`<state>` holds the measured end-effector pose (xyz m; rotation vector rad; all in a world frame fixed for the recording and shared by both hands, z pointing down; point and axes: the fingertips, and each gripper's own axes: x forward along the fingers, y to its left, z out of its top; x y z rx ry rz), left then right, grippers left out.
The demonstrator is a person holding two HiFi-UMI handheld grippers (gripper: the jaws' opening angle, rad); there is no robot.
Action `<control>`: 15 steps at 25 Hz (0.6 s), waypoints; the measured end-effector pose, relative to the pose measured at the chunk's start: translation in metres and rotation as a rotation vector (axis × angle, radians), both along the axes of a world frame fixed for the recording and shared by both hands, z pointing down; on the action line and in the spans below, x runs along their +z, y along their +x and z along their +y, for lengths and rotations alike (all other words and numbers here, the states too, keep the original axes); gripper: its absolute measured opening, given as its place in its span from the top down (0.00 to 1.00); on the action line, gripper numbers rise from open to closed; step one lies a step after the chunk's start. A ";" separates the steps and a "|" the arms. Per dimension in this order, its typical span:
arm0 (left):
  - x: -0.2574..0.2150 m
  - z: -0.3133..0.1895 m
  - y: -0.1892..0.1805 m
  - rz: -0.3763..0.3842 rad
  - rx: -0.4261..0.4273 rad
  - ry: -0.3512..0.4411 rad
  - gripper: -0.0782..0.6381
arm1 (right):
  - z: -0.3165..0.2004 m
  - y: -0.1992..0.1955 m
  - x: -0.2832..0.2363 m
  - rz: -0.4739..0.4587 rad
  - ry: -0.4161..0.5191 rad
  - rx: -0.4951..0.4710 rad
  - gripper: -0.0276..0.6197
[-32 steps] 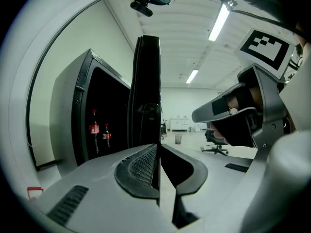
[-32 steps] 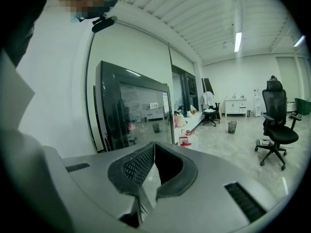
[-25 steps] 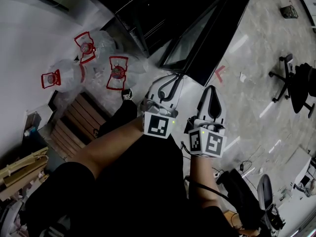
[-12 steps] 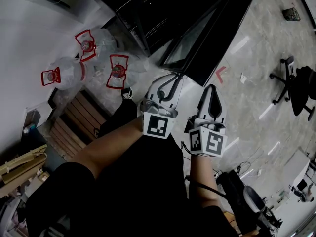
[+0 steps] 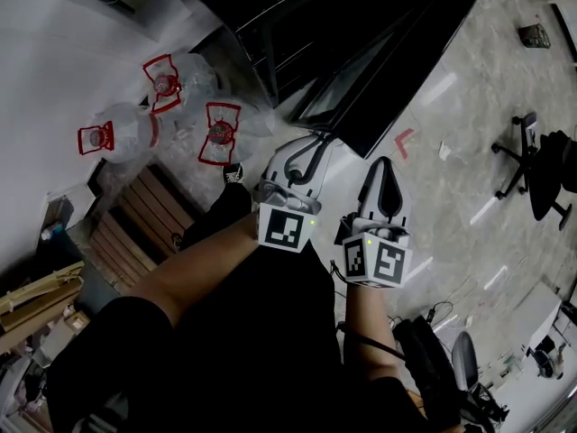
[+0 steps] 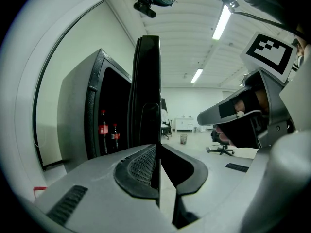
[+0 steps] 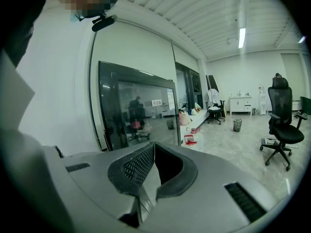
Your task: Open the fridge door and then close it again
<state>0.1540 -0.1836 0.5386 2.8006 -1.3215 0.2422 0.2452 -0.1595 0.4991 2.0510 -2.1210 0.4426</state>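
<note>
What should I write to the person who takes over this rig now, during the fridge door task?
Left tongs: shut, empty, tips in line with the edge of the open fridge door; contact unclear.
Right tongs: shut, empty, facing the door's glass.
Cola bottles stand inside the fridge.
Done: door opened.
To do: close the door.

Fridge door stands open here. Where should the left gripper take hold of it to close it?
Likely the free vertical edge of the fridge door: it faces the left gripper edge-on and looks thin. Come straight at it from the room side, jaws opened to straddle it; they are together now.
</note>
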 end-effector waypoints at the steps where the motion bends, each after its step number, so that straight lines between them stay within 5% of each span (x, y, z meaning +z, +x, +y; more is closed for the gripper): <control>1: 0.000 -0.004 -0.004 0.001 -0.008 -0.002 0.85 | -0.002 -0.003 -0.001 0.001 0.001 -0.005 0.93; 12: 0.004 -0.065 -0.071 0.029 -0.172 -0.019 0.82 | -0.025 -0.038 -0.008 -0.003 0.009 -0.044 0.93; 15: 0.002 -0.074 -0.078 -0.013 -0.155 0.022 0.80 | -0.025 -0.039 -0.008 -0.004 0.014 -0.041 0.93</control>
